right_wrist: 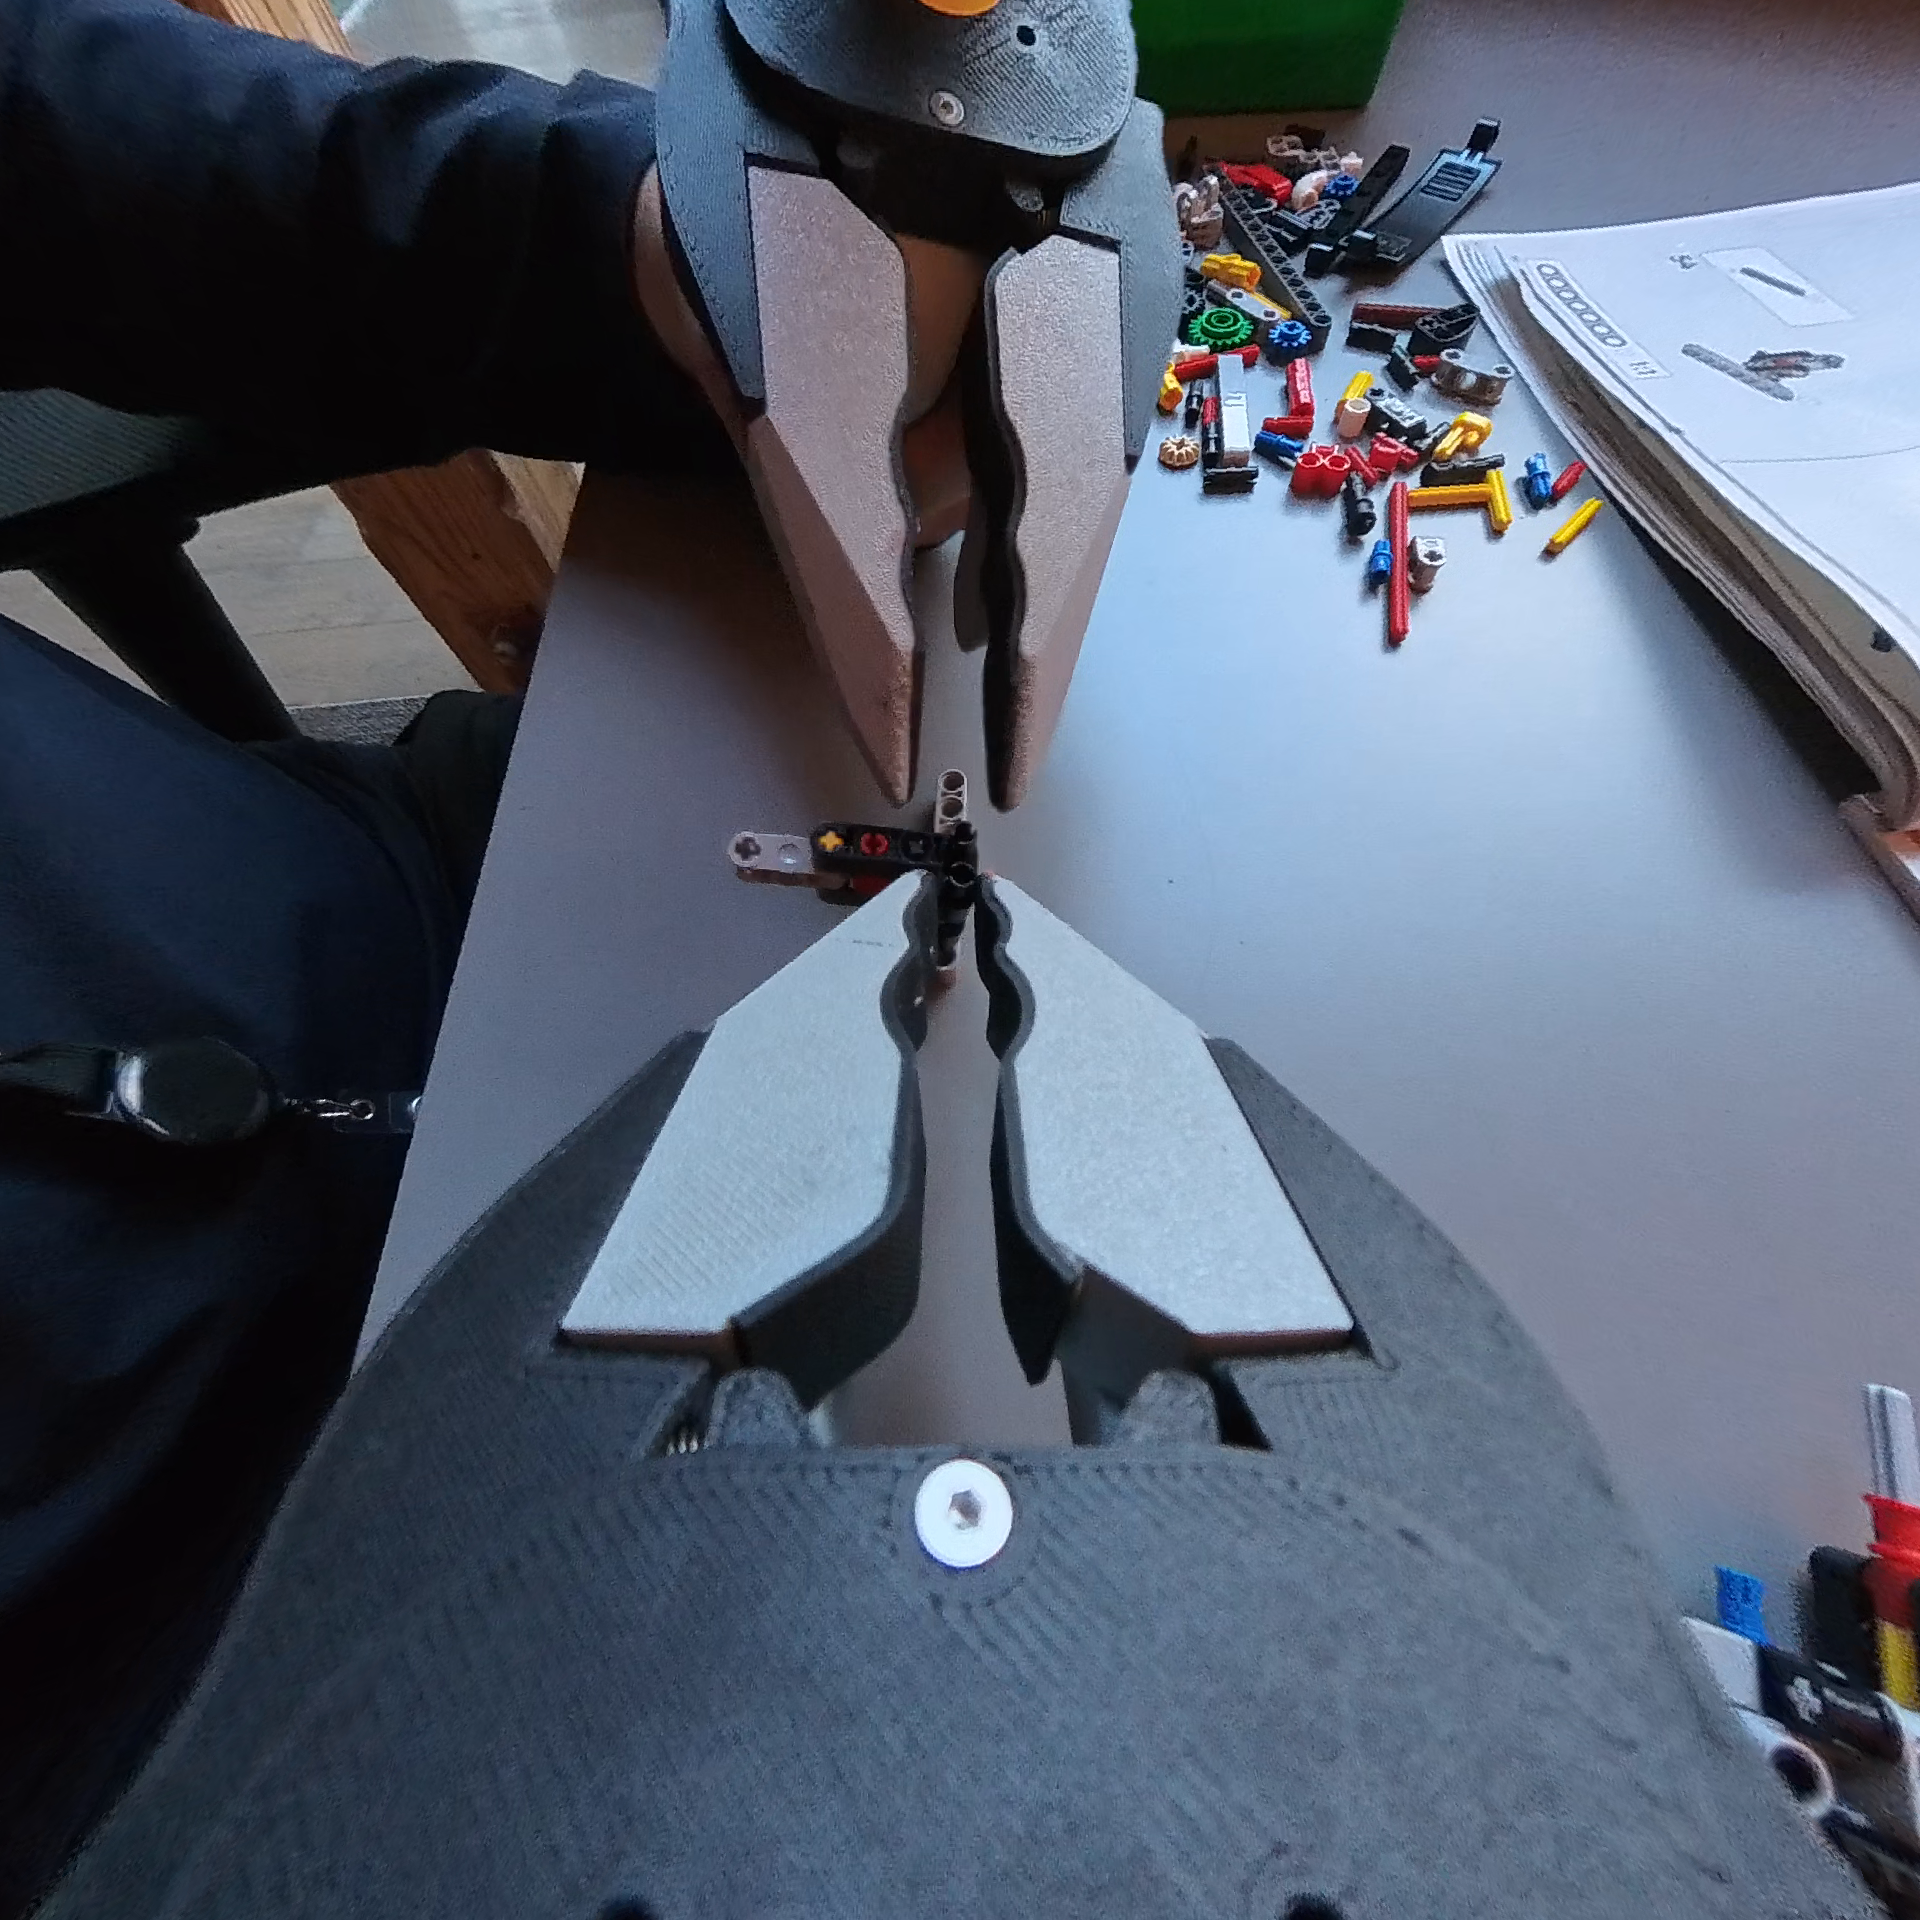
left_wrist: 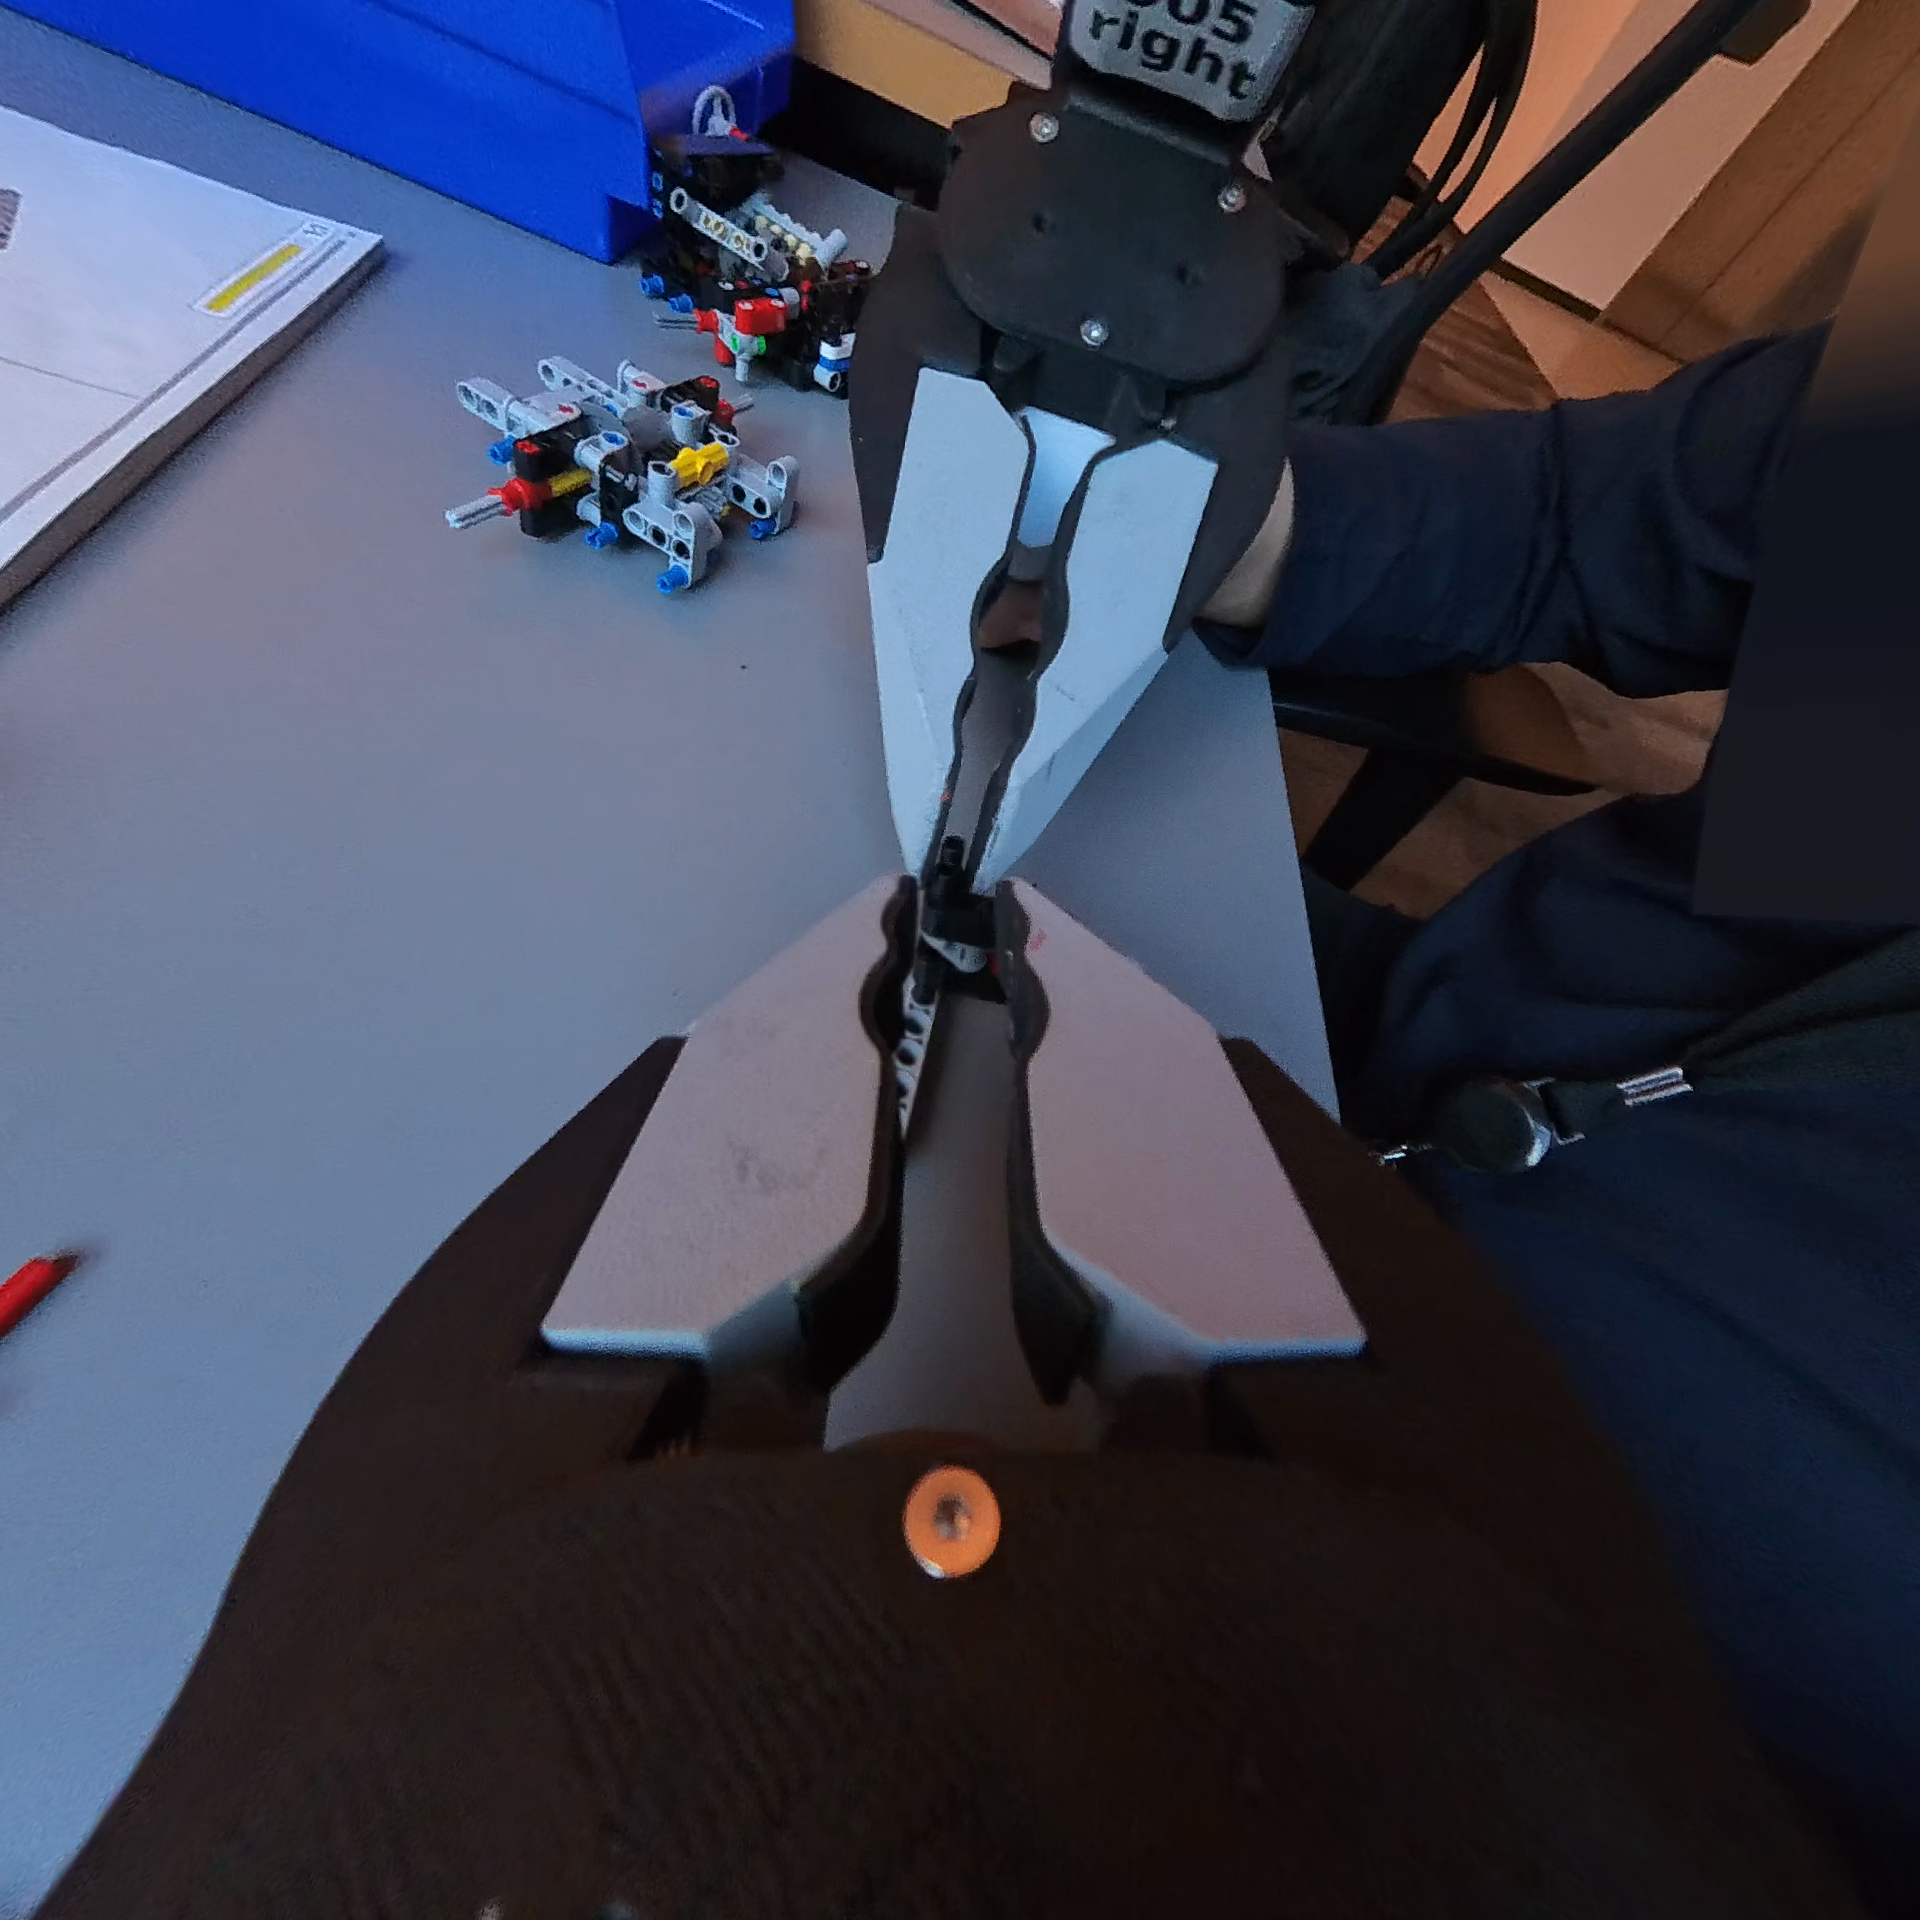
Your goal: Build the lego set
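Note:
A small assembly point(right_wrist: 862, 847) of black and grey hole beams with red and yellow pins hangs over the grey table's corner point(right_wrist: 1299, 831), between the two grippers. My right gripper point(right_wrist: 951, 899) is shut on its black beam point(right_wrist: 954, 914). In the left wrist view the right gripper point(left_wrist: 956, 862) comes in from above. My left gripper point(left_wrist: 958, 914) faces it tip to tip. The assembly's grey beam point(left_wrist: 920, 1029) stands between the left fingers and leans on one pad. The right wrist view shows the left gripper point(right_wrist: 951, 802) with a gap on both sides of the grey beam point(right_wrist: 950, 795).
A heap of loose coloured parts point(right_wrist: 1351, 364), a green box point(right_wrist: 1257, 52) and an open booklet point(right_wrist: 1714, 395) lie on the table. Two built modules point(left_wrist: 623, 457) point(left_wrist: 758, 281), a blue bin point(left_wrist: 468, 94) and a red pen point(left_wrist: 31, 1288) also show. The person's dark sleeves flank the table edge. Left and right tips are no more than a few centimetres apart.

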`<move>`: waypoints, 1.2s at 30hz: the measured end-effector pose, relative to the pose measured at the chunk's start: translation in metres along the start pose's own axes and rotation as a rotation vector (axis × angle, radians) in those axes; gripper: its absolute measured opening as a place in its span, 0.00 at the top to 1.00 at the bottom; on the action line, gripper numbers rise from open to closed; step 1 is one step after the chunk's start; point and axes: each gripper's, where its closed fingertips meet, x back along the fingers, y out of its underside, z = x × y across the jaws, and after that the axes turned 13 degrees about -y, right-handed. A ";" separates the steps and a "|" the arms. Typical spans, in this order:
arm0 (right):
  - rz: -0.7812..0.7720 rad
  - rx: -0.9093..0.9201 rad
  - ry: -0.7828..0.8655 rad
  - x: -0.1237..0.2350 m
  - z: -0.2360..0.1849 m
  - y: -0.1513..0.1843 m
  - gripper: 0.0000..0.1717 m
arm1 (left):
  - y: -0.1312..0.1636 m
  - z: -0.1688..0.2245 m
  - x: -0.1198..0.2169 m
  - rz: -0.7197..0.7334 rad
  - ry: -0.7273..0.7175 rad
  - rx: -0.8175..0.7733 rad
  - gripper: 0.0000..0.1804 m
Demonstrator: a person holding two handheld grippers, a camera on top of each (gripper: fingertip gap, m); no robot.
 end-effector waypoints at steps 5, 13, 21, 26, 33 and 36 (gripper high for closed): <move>-0.007 0.017 -0.005 0.000 -0.002 -0.003 0.98 | 0.002 0.003 -0.007 -0.030 0.002 -0.055 0.96; -0.053 0.033 0.013 -0.002 -0.002 0.001 0.98 | 0.005 0.001 -0.008 -0.040 -0.008 -0.098 0.99; -0.072 0.085 0.051 -0.001 -0.002 -0.002 0.98 | 0.003 0.002 -0.006 -0.019 -0.014 -0.109 0.99; -0.091 0.084 0.055 -0.004 -0.003 0.001 0.98 | 0.006 0.002 -0.006 -0.042 -0.004 -0.106 0.99; -0.104 0.119 0.072 -0.006 -0.004 0.000 0.98 | 0.009 0.004 -0.005 -0.057 0.011 -0.100 0.99; -0.090 0.129 0.074 -0.007 -0.004 -0.002 0.98 | 0.009 0.003 -0.004 -0.049 -0.009 -0.138 0.99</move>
